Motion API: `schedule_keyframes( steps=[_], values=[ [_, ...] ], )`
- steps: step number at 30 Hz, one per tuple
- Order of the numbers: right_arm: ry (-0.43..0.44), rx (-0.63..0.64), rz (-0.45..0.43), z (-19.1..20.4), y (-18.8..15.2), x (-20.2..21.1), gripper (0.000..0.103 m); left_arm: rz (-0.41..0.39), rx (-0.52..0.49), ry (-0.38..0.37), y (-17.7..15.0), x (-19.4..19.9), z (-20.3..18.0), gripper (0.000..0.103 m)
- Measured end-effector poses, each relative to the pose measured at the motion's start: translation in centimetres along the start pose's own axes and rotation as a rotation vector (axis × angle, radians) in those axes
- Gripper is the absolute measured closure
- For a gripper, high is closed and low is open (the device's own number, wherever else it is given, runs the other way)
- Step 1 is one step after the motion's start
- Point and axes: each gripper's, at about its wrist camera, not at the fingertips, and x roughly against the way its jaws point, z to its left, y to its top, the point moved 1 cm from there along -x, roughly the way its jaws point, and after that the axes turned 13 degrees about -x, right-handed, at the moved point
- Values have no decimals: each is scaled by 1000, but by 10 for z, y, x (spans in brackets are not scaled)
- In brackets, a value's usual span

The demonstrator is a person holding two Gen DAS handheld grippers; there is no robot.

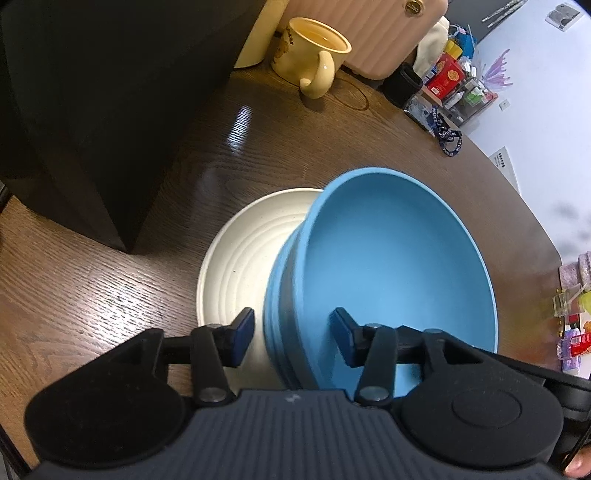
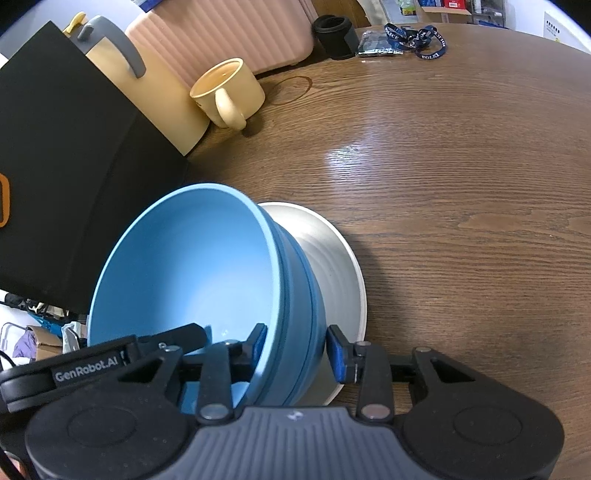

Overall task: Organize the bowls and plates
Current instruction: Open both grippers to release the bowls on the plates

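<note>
A blue bowl [image 1: 399, 266] sits on a cream ribbed plate [image 1: 240, 266] on the brown wooden table; both also show in the right wrist view, the bowl [image 2: 184, 273] and the plate [image 2: 340, 280]. My left gripper [image 1: 291, 336] straddles the bowl's left wall, one pad outside and one inside, with a gap on each side. My right gripper [image 2: 297, 350] straddles the bowl's right wall the same way. Both are open. The left gripper's arm [image 2: 110, 362] shows across the bowl in the right wrist view.
A yellow mug [image 1: 314, 51] stands at the back beside a pink ribbed case [image 1: 369, 33]. A large black box [image 1: 92, 110] stands at the left, close to the plate. A black cup [image 2: 334, 35] and blue lanyards [image 2: 417, 38] lie at the far edge.
</note>
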Motion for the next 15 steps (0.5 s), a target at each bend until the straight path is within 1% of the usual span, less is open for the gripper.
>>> schedule_keyframes(
  steps=[1, 4, 6, 7, 11, 12, 14, 15],
  values=[
    [-1, -2, -3, 0, 0, 0, 67, -2, 1, 5, 0, 1, 1, 50],
    [-5, -10, -13, -2, 0, 3, 60, -12, 0, 12, -1, 4, 3, 45],
    [2, -16, -23, -4, -1, 5, 50, -29, -10, 22, -1, 9, 3, 34],
    [8, -18, -29, -4, -1, 7, 48, -38, -16, 28, -2, 12, 2, 31],
    [20, -15, -56, -4, -3, 14, 27, -69, -31, 46, -2, 21, 2, 18],
    [28, -14, -62, -5, -4, 16, 24, -76, -36, 50, -2, 24, 2, 16],
    [39, -10, -75, -5, -5, 21, 21, -92, -52, 54, -3, 29, 0, 15],
    [40, -7, -83, -5, -6, 23, 19, -101, -61, 57, -3, 31, -2, 11]
  ],
)
